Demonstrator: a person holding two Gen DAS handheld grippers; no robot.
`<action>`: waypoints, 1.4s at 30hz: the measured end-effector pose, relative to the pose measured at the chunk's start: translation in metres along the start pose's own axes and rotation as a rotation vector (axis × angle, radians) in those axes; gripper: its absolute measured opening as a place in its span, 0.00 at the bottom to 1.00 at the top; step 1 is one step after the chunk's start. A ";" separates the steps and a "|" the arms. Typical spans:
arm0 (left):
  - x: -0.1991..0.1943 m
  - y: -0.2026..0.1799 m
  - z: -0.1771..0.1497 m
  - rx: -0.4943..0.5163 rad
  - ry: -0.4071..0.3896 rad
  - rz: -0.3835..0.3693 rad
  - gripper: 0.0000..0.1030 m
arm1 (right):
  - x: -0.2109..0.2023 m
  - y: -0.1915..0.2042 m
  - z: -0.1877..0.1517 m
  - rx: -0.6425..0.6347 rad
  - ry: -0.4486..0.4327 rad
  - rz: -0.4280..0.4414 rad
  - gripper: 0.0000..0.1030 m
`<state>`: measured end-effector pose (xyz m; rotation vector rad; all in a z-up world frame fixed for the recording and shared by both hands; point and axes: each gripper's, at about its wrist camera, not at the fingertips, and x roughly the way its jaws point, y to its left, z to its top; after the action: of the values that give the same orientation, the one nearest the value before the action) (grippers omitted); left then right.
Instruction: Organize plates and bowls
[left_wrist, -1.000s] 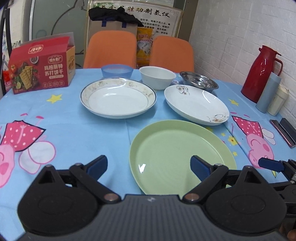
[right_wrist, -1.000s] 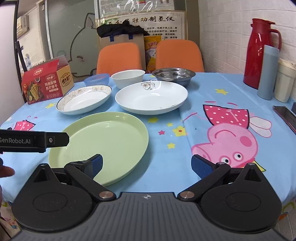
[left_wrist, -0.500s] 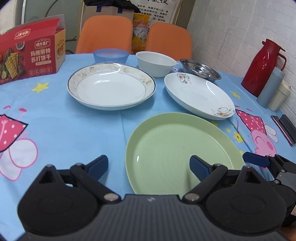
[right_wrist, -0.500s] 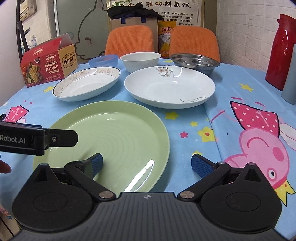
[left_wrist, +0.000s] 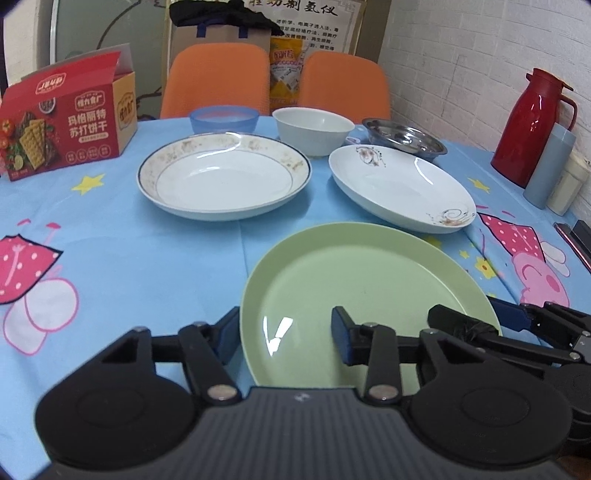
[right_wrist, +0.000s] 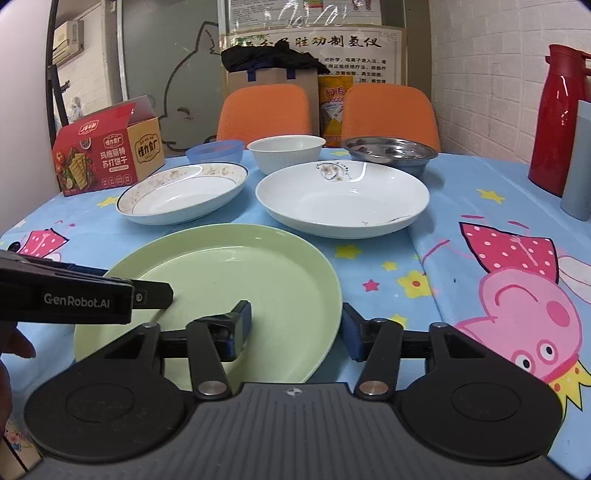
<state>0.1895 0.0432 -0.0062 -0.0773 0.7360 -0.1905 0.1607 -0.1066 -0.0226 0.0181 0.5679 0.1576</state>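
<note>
The left tool (left_wrist: 284, 334) had just been closing, and its jaws stood partly narrowed astride the near left rim of the green plate (left_wrist: 369, 280). One finger sat outside the rim over the tablecloth and the other hung over the plate's inner surface. The pads did not press on the rim, so nothing was gripped. The right tool (right_wrist: 295, 328) had likewise just been closing and straddled the plate's near right rim. Its left finger was over the plate's floor and its right finger just beside the outer edge, and the gap between them was too wide for a hold. From the right wrist view the left tool's black body reached in from the left over the plate's edge, with part of a hand showing at the frame's border.

The green plate lay flat on the tabletop (left_wrist: 129, 258), nearest the cameras, on a blue cartoon-printed cloth. Behind it to the left sat a gold-rimmed plate (left_wrist: 225, 177), and behind it to the right a white plate with a floral motif (left_wrist: 399, 184). The two were apart from each other and from the green plate. Farther back stood a row of a blue bowl (left_wrist: 223, 118), a white bowl (left_wrist: 312, 127) and a steel bowl (left_wrist: 404, 138). The steel one was just behind the floral plate.

A red cracker box (left_wrist: 70, 129) stood at the far left of the tabletop. A red thermos (left_wrist: 532, 125) and a grey tumbler (left_wrist: 550, 166) stood at the right by the brick wall. Two orange chairs (left_wrist: 218, 81) were drawn up on the far side.
</note>
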 end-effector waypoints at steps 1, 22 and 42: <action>-0.005 0.001 0.000 0.005 -0.010 0.010 0.37 | -0.002 0.002 0.001 0.004 0.002 -0.002 0.76; -0.036 0.095 -0.012 -0.117 -0.029 0.142 0.37 | 0.019 0.104 0.014 -0.137 0.007 0.119 0.81; -0.023 0.134 0.096 -0.128 -0.159 0.089 0.72 | 0.040 0.059 0.091 -0.131 -0.047 0.169 1.00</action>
<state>0.2571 0.1792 0.0618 -0.1792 0.5910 -0.0511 0.2346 -0.0400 0.0359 -0.0571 0.5079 0.3579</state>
